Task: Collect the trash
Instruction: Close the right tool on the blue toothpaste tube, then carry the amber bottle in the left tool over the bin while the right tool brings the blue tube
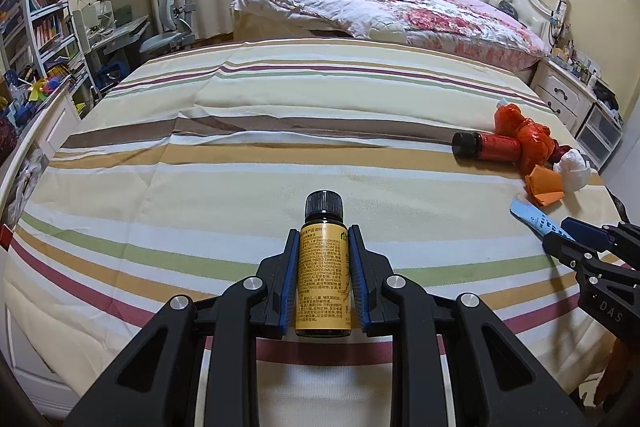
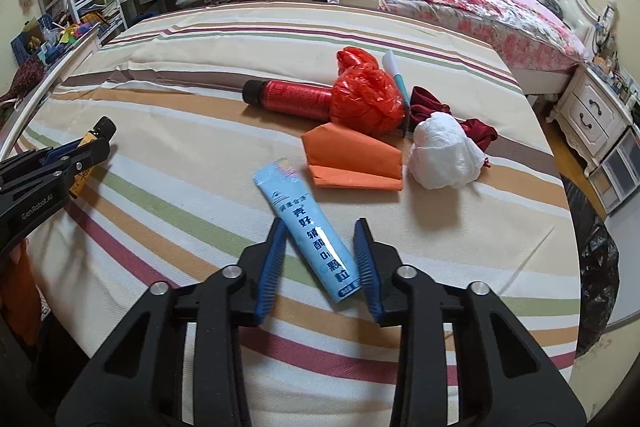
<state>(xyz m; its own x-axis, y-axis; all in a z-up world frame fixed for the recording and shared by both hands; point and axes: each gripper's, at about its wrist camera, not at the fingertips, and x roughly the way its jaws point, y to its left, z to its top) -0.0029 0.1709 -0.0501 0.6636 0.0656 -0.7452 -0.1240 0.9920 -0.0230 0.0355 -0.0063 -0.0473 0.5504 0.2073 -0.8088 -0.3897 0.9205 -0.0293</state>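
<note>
Bed (image 1: pixel 280 147) | left tool (image 1: pixel 323 267) clamped on yellow bottle (image 1: pixel 323 279), held above striped sheet | right tool (image 2: pixel 322 263) astride blue sachet (image 2: pixel 308 227), jaws seemingly not yet pressing it | sachet lies on bed, just before orange paper (image 2: pixel 352 163) | red bottle (image 2: pixel 292 95), red bag (image 2: pixel 366 99), white wad (image 2: pixel 444 151) beyond paper

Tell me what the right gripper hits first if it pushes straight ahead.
The right gripper would likely meet the folded orange paper first, just past the light blue sachet lying between its fingers; depth is uncertain.
</note>
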